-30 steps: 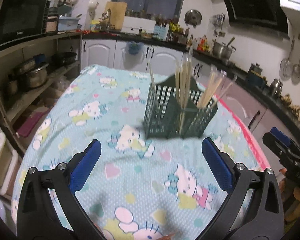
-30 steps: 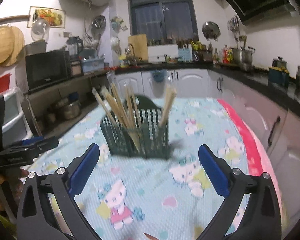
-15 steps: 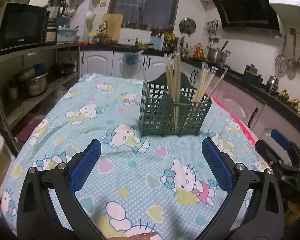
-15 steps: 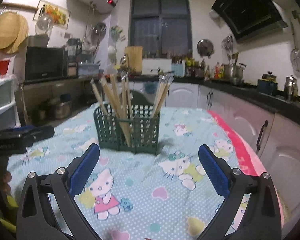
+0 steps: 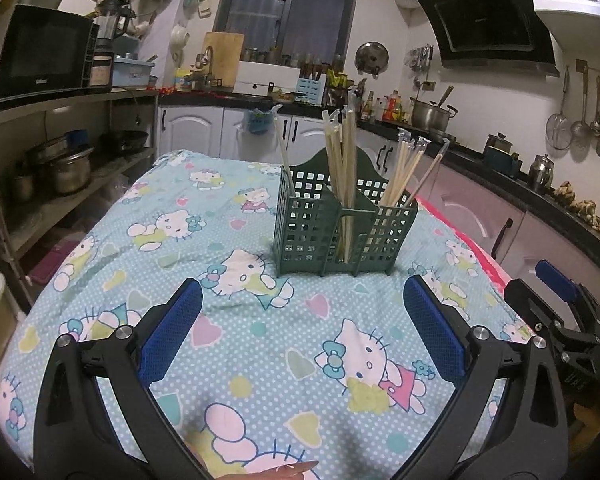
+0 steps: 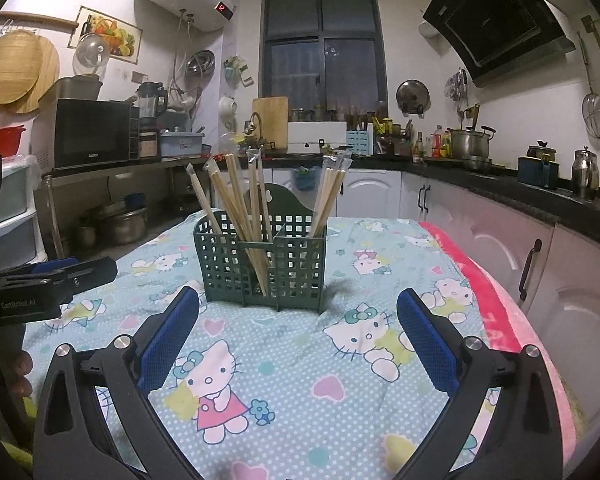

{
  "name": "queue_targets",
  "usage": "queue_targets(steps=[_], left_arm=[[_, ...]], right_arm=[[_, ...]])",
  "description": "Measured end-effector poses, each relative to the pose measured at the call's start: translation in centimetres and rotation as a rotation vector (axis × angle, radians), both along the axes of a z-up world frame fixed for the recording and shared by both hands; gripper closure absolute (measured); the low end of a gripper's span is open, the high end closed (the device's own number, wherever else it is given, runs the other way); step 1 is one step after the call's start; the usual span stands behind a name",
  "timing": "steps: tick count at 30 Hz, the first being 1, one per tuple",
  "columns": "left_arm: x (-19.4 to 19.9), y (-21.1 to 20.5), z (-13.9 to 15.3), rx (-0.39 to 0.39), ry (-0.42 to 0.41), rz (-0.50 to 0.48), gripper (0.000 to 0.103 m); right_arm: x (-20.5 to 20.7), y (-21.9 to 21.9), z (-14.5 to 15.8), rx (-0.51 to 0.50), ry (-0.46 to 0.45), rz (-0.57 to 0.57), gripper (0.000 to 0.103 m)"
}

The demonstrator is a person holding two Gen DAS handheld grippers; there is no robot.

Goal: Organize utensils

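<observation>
A dark green slotted utensil holder (image 5: 342, 232) (image 6: 260, 264) stands upright on a table covered by a light blue cartoon-cat cloth (image 5: 228, 320) (image 6: 284, 380). Several wrapped wooden chopsticks (image 5: 342, 168) (image 6: 240, 208) lean in its compartments. My left gripper (image 5: 302, 320) hovers open over the cloth, short of the holder, nothing between its blue pads. My right gripper (image 6: 298, 328) is likewise open and empty in front of the holder. Each gripper shows at the edge of the other's view: the right one (image 5: 556, 308), the left one (image 6: 48, 280).
Kitchen counters with white cabinets (image 6: 480, 240) run along the right and back. Open shelves with pots and a microwave (image 5: 44, 60) stand at the left. A red cloth edge (image 6: 476, 292) hangs at the table's right side. A fingertip (image 5: 292, 470) shows at the bottom.
Both grippers have tilted up and steadied, so the holder sits more centred and sharper in both views. Jaws stayed open. The holder and chopsticks have not moved.
</observation>
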State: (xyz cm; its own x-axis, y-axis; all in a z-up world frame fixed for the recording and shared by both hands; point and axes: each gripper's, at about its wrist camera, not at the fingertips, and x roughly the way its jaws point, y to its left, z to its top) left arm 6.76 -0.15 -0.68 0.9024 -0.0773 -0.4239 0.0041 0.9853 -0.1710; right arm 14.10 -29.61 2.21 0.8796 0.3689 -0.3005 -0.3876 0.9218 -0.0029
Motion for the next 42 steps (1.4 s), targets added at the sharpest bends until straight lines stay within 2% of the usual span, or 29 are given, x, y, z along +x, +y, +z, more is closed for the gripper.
queue_targets(steps=[42], left_arm=[[-0.27, -0.16, 0.47, 0.004, -0.009, -0.004, 0.011]], right_arm=[[-0.27, 0.16, -0.15, 0.003, -0.004, 0.004, 0.006]])
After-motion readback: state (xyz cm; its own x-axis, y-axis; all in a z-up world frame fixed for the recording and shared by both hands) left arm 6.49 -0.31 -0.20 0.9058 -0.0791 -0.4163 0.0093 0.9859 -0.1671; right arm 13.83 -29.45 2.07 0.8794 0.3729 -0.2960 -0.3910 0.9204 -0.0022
